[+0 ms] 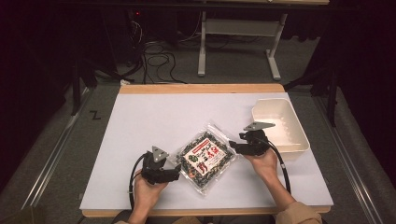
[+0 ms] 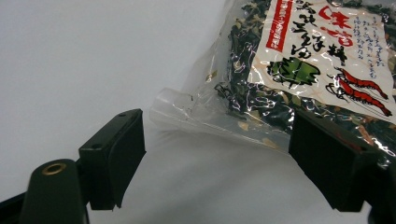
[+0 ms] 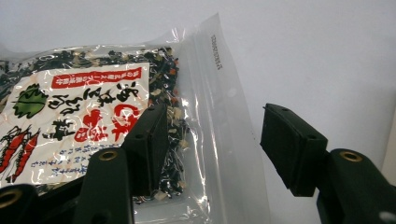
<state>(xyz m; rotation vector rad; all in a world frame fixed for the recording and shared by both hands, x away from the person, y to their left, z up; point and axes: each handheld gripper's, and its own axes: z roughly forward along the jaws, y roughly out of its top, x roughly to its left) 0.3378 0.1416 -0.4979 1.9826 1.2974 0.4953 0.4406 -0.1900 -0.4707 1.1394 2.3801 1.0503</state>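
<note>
Packet [image 1: 207,157]: centre frame, on table, not lifted.
Left gripper [image 1: 173,171]: jaws apart at its corner.
Right gripper [image 1: 235,148]: jaws apart over its edge.
Tub [image 1: 299,142]: right, empty.

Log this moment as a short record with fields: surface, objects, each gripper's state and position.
surface: white tabletop
packet: clear food packet of dark dried mix, printed label up, lying flat near the front
bin: white plastic bin, at the right edge
left gripper: open, jaws either side of the packet's corner
right gripper: open, straddling the packet's clear sealed edge
</note>
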